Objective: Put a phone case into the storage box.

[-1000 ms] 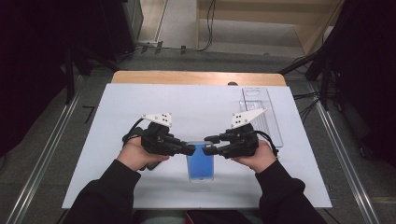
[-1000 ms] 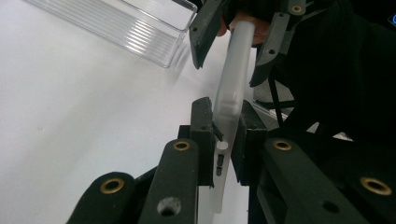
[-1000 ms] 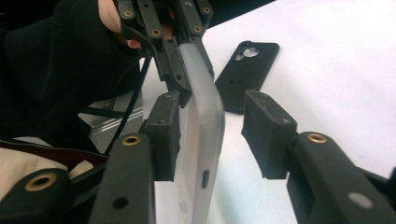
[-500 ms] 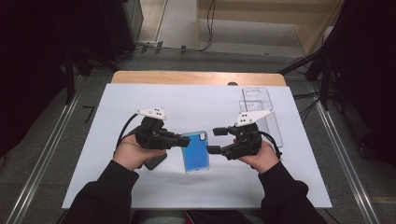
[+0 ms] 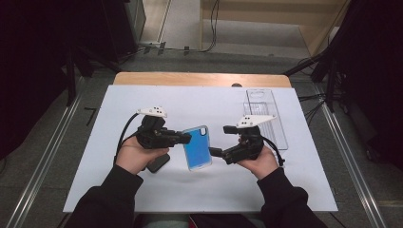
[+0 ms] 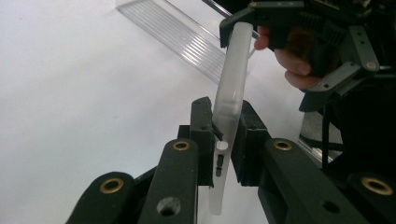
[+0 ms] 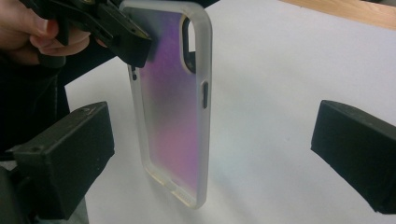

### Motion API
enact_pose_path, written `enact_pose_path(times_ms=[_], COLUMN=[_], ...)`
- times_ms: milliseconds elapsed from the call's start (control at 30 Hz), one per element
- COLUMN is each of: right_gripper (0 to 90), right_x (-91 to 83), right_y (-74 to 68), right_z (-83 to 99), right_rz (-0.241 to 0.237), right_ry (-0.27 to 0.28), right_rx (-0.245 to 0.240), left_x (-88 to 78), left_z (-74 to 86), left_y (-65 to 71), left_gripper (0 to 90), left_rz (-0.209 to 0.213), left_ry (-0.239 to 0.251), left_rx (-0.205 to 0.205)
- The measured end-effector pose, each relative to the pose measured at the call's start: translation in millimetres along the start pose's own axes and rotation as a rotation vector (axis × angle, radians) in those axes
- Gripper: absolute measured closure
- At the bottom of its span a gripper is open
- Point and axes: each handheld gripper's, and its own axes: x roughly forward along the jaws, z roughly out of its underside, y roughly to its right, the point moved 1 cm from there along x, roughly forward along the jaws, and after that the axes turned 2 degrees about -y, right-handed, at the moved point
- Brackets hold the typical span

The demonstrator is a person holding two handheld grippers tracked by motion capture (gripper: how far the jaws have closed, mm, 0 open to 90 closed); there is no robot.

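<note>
The phone case (image 5: 196, 147) is pinched at one edge by the left gripper (image 5: 185, 138); the right gripper (image 5: 221, 141), jaws just opened wide, is holding nothing, probably a handover.

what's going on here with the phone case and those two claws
A person at a white table works a claw in each hand. The left claw is clamped on one edge of a translucent phone case, holding it up off the table. The right claw has just been opening; its jaws stand wide apart beside the case with nothing between them. A clear plastic tray lies at the far right of the table, and a dark object rests under the left hand.
</note>
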Motion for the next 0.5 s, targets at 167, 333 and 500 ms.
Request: enact_pose_path(times_ms=[167,333,500], right_gripper=[0.0,0.0,0.0], right_x=[5.2,8.9,14.7], right_y=[-3.5,-10.1,-16.4], right_z=[1.9,1.7,2.6], right_rz=[0.047,0.116,0.158], right_ry=[0.005,0.033,0.053], right_rx=[0.039,0.055,0.067], left_x=[-0.6,-0.6,-2.0], left_z=[-1.0,-1.9,-2.5], left_y=[0.2,-0.2,-0.1], left_gripper=[80.9,80.9,80.8], left_rz=[-0.025,-0.080,-0.122], left_ry=[0.020,0.031,0.039], left_rx=[-0.034,-0.081,-0.104])
